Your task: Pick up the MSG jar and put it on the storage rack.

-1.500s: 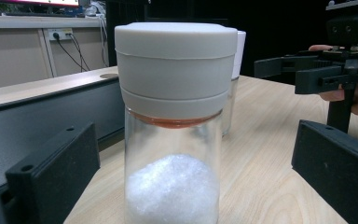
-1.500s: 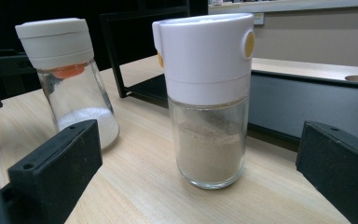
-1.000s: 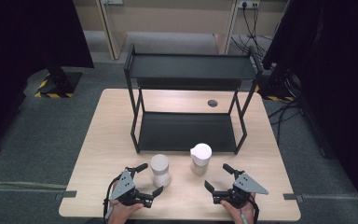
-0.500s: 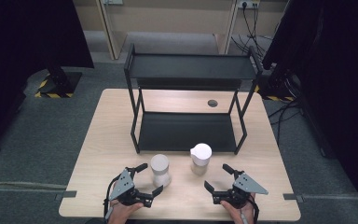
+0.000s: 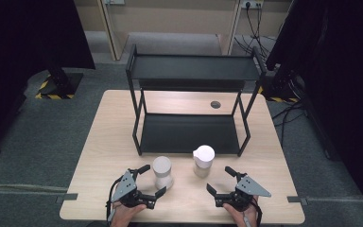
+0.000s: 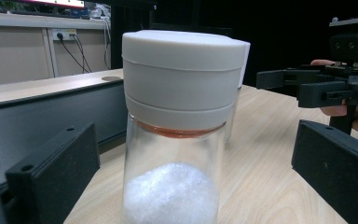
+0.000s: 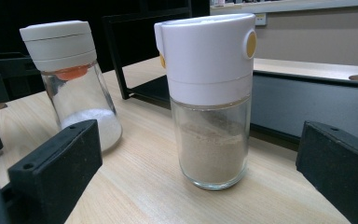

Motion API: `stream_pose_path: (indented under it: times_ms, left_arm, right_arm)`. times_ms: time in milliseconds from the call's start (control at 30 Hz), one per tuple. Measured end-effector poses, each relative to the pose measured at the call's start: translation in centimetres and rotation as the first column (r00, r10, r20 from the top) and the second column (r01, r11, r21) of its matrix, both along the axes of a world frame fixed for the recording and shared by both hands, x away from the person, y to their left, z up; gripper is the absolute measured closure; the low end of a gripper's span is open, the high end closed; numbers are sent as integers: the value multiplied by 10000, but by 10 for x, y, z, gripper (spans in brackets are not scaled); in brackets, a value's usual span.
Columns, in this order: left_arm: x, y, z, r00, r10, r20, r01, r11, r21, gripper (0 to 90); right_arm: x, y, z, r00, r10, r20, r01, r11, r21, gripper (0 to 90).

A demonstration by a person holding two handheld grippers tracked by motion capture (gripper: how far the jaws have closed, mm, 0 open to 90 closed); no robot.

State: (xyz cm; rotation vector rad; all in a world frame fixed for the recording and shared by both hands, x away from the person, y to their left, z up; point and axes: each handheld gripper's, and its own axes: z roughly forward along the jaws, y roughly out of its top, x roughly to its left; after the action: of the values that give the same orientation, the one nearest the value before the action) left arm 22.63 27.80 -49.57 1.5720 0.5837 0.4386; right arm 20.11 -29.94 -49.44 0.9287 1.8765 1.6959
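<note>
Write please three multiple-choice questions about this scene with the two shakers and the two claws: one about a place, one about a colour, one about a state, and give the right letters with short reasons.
1. Where does the black rack stand relative to the two shakers?
A. Behind them, farther from the person
B. Between them and the person
C. On top of them

2. What colour is the powder in the shaker with the yellow button?
A. Bright green
B. Beige
C. Black

3. How is the left claw set at the grey-capped shaker?
A. Shut on its cap
B. Open, a jaw on each side
C. Lying under it

Answers: 1 A, the high view shows the rack beyond both shakers. 2 B, the right gripper view shows beige powder through the glass. 3 B, the left gripper view shows gaps between the jaws and the glass.
</note>
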Motion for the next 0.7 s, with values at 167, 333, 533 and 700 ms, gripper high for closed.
stream_pose_path:
  times_ms: [167,333,533,700]
  left_arm:
    - [3,-4,3,9999,-65,79,64,9999,80,0]
    - [6,-8,5,9998,-158,90,156,9996,247,2]
    - [11,-12,9,9998,-197,98,193,9991,374,7]
    - [17,-16,13,9998,-173,77,168,9979,623,43]
  right_arm:
    - [0,0,0,10000,-1,8,1,10000,15,5]
    - [0,0,0,10000,23,10,-23,10000,13,5]
    - [1,0,-1,10000,56,-15,-56,10000,36,5]
    - [1,0,-1,10000,63,5,-63,10000,49,5]
